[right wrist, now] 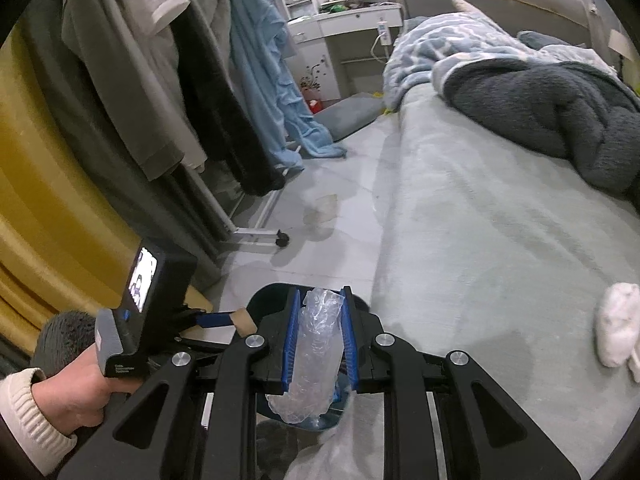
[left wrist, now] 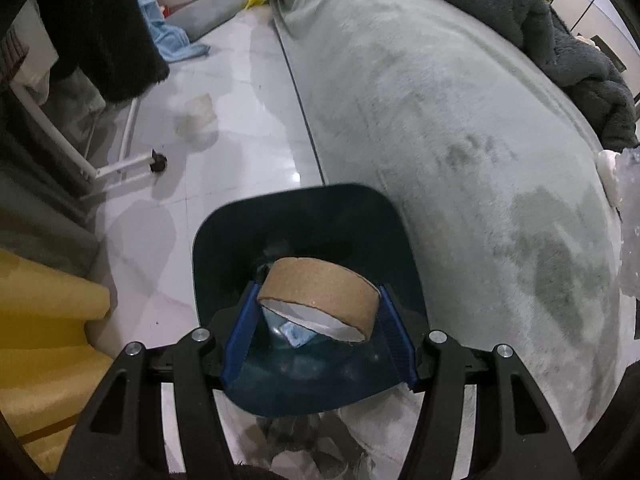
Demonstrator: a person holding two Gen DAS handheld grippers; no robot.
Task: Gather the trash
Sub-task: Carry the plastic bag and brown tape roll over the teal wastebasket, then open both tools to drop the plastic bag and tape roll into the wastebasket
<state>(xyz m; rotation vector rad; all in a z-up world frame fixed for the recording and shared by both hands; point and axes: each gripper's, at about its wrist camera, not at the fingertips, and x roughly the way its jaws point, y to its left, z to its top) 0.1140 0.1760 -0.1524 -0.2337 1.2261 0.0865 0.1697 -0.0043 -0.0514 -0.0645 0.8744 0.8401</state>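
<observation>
My left gripper [left wrist: 318, 300] is shut on an empty brown cardboard tape roll [left wrist: 320, 294], held over the open mouth of a dark blue trash bin [left wrist: 304, 216] beside the bed. A bit of blue-white trash [left wrist: 294, 334] lies inside the bin. My right gripper [right wrist: 320, 300] is shut on a crumpled clear plastic bottle [right wrist: 316, 352], held above the same bin [right wrist: 272, 292]. The left gripper with the roll also shows in the right wrist view [right wrist: 244, 320]. A crumpled white tissue [right wrist: 618, 328] lies on the bed at the right. A clear wrapper [left wrist: 198, 116] lies on the floor.
A grey-green bed [left wrist: 460, 140] fills the right side, with a dark fluffy blanket [right wrist: 560, 108] on it. A wheeled clothes rack [right wrist: 260, 236] with hanging clothes stands on the left, next to a yellow curtain [right wrist: 36, 200]. A white desk [right wrist: 344, 20] stands at the back.
</observation>
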